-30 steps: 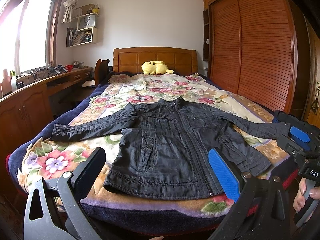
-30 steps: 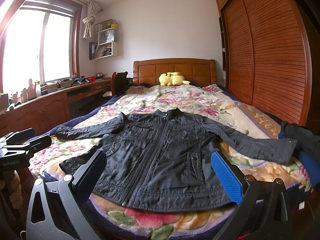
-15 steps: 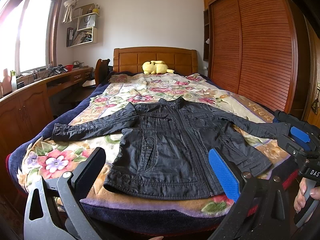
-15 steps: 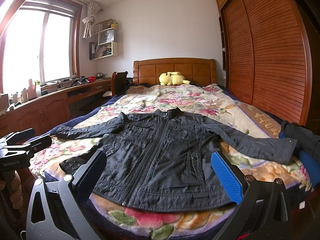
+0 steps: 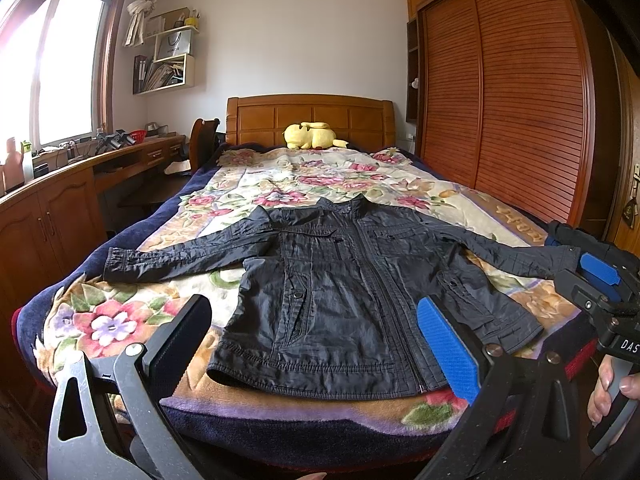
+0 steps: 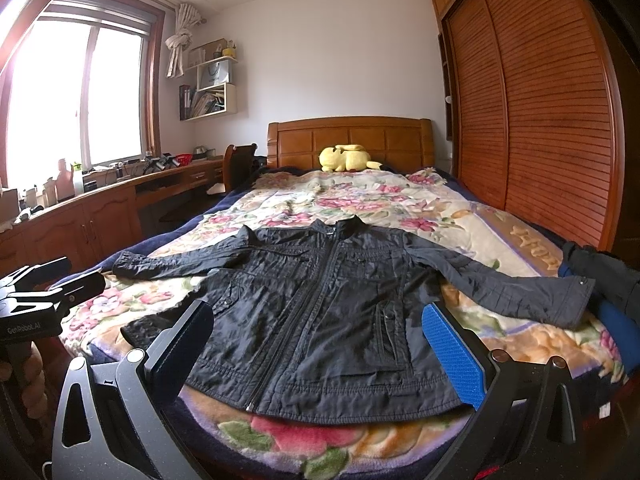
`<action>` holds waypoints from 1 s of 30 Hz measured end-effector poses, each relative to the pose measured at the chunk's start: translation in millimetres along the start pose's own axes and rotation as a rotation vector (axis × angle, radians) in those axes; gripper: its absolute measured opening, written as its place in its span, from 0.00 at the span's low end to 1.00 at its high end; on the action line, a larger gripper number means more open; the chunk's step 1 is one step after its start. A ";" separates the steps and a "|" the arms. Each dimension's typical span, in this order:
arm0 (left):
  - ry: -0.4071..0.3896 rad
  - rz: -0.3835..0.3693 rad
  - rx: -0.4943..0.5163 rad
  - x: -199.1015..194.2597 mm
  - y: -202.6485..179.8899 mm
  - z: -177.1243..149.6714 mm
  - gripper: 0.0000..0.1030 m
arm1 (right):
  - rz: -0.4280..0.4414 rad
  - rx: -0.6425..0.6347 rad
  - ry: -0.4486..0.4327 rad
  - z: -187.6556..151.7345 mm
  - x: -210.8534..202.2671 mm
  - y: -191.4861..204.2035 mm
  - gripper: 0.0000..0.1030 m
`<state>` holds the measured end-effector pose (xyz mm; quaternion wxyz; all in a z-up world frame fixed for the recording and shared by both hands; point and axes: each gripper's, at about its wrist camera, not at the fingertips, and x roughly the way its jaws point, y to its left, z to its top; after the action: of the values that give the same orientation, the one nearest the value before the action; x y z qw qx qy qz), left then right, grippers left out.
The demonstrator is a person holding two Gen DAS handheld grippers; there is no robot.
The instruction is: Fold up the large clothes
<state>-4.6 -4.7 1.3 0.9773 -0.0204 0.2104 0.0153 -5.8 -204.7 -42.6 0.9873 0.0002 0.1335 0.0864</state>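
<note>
A black zip jacket (image 5: 344,300) lies flat, front up, on the floral blanket of the bed (image 5: 120,320), sleeves spread to both sides, hem toward me. It also shows in the right wrist view (image 6: 320,312). My left gripper (image 5: 316,344) is open and empty, held above the bed's foot in front of the hem. My right gripper (image 6: 320,344) is open and empty, also short of the hem. The right gripper shows at the right edge of the left wrist view (image 5: 600,280); the left gripper shows at the left edge of the right wrist view (image 6: 40,292).
A yellow plush toy (image 5: 314,135) lies by the wooden headboard (image 5: 308,116). A wooden desk with clutter (image 5: 60,184) and a chair (image 5: 202,140) stand left of the bed. A slatted wardrobe (image 5: 520,100) lines the right. A dark garment (image 6: 608,272) lies at the bed's right edge.
</note>
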 end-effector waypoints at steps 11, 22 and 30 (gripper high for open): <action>0.001 0.004 -0.001 -0.1 0.2 -0.4 1.00 | 0.001 -0.002 0.000 0.3 0.2 0.9 1.00; 0.035 0.044 -0.021 17.3 23.0 -6.0 1.00 | 0.033 -0.039 0.031 0.7 19.9 8.1 1.00; 0.085 0.127 -0.033 47.7 60.6 -22.6 1.00 | 0.079 -0.074 0.071 4.6 58.9 17.0 1.00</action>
<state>27.2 55.8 -41.0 0.9641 -0.0237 0.2523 0.0796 48.4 -177.7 -53.3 0.9771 -0.0340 0.1651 0.1300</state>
